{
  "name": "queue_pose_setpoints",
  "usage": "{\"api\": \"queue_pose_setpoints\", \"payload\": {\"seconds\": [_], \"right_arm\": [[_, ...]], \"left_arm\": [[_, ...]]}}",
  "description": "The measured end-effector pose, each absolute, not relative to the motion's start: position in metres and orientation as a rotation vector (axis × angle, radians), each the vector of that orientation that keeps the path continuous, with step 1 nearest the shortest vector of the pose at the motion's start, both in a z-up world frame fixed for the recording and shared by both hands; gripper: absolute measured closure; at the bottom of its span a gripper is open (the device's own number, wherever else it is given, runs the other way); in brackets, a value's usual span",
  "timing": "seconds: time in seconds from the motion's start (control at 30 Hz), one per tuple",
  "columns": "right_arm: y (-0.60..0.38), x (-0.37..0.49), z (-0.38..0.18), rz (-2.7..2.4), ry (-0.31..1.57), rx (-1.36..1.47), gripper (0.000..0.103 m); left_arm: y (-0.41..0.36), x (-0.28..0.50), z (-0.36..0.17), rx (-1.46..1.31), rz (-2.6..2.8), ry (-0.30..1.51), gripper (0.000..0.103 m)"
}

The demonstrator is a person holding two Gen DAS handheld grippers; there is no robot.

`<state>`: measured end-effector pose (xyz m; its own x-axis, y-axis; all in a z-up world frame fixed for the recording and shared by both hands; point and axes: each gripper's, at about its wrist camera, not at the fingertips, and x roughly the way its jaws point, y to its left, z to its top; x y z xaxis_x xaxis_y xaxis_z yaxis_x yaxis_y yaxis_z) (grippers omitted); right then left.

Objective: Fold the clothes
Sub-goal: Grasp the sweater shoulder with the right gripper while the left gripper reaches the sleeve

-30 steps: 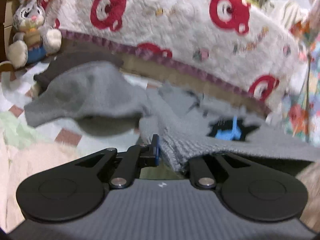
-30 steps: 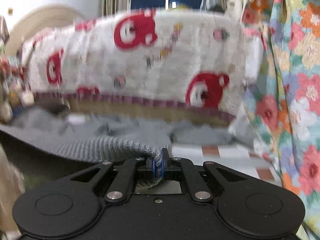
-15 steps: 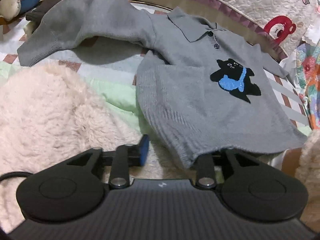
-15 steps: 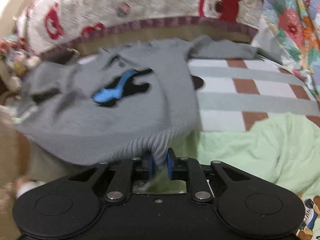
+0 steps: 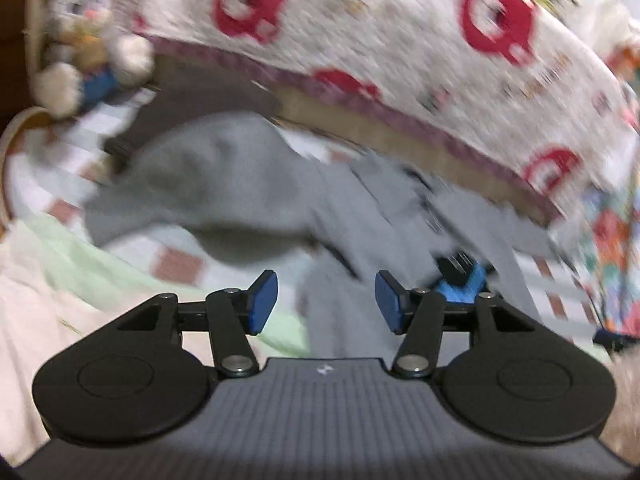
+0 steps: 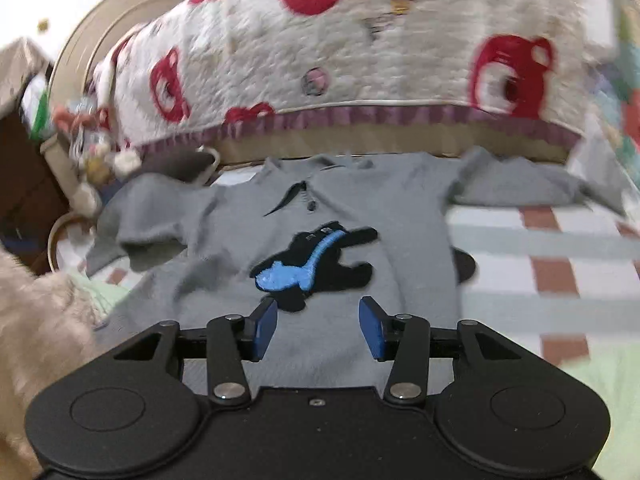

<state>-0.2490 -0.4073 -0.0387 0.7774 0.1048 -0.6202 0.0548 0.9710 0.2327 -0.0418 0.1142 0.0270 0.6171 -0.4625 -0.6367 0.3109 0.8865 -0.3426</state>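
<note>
A grey knit sweater [image 6: 352,208] with a black and blue cat patch [image 6: 316,268] lies face up on the bed, collar toward the headboard, sleeves spread to both sides. It also shows in the left wrist view [image 5: 336,232], blurred. My right gripper [image 6: 318,322] is open and empty just above the sweater's lower body. My left gripper [image 5: 326,300] is open and empty over the sweater's left hem side. Its left sleeve [image 5: 192,184] bulges up.
A white quilt with red bears [image 6: 340,60] is heaped along the headboard. A stuffed rabbit [image 5: 84,52] sits at the far left. A cream fluffy blanket [image 6: 36,340] lies at the left, a floral cloth [image 5: 612,240] at the right. The checked bedsheet [image 6: 540,264] lies right of the sweater.
Both grippers have opened and let go of the sweater's hem. The sweater has dropped flat on the bed. Both cameras have tilted up toward the headboard.
</note>
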Motion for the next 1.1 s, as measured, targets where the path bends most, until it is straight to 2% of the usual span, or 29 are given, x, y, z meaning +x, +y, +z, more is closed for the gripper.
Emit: {"api": "queue_pose_setpoints", "payload": {"seconds": [0.1,0.2,0.43,0.63,0.73,0.97,1.1], "right_arm": [[-0.393,-0.195,-0.036,0.118,0.691,0.239,0.052],[-0.376,-0.133,-0.035,0.203,0.726,0.206,0.052],[-0.305,0.003,-0.040,0.298,0.859,-0.133,0.052],[-0.256,0.041,-0.080,0.480,0.953,-0.091,0.052],[-0.242,0.045,-0.105,0.503,0.966,-0.035,0.052],[-0.221,0.057,-0.137,0.528,0.973,0.017,0.052],[-0.205,0.074,-0.154,0.532,0.999,-0.056,0.052]], "left_arm": [[0.144,-0.008,0.007,-0.286,-0.360,0.836,0.043],[0.165,0.034,-0.024,-0.515,-0.308,0.954,0.043],[0.124,0.103,-0.083,-0.723,-0.320,1.091,0.043],[0.083,0.137,-0.147,-0.805,-0.248,1.255,0.043],[0.072,0.146,-0.163,-0.789,-0.176,1.236,0.043],[0.065,0.137,-0.137,-0.775,-0.225,0.958,0.040],[0.057,0.138,-0.145,-0.737,-0.188,1.050,0.040]]}}
